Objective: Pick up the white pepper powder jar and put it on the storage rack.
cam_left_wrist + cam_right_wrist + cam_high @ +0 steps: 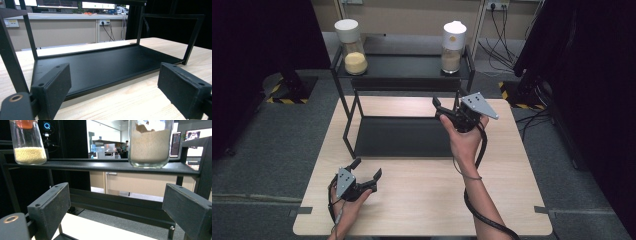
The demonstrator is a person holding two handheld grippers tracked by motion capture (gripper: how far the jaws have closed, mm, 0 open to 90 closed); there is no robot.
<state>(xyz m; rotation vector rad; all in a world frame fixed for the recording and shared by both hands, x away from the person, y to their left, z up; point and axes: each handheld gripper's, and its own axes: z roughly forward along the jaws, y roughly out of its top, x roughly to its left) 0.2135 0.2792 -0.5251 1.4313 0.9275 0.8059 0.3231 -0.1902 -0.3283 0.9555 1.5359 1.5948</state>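
Two jars sit on the top shelf of a black rack (346, 116) at the far end of the table (422, 200); the right gripper (447, 111) is raised toward the one at about one o'clock, the jar of pale meal (453, 42), jaws spread wide, nothing between them

- Right gripper view: the pale jar (150, 143) stands above and between the pads (53, 206), well apart from them; shelf edge (100, 166) lies between
- Yellow-grain jar (351, 46) at eleven o'clock on the same shelf, well apart from both tools
- Left gripper (364, 175) low at seven o'clock, near the table edge, jaws also open and empty; its view looks across the bare lower shelf (100, 67)

Risks, as I judge them:
- jaws could strike the shelf rim or the right upright on the way up, since they sit below shelf level
- glass looks smooth and bottom-heavy; a high or off-centre grip could tip it or let it slip
- trailing cable (482, 150) may snag the frame
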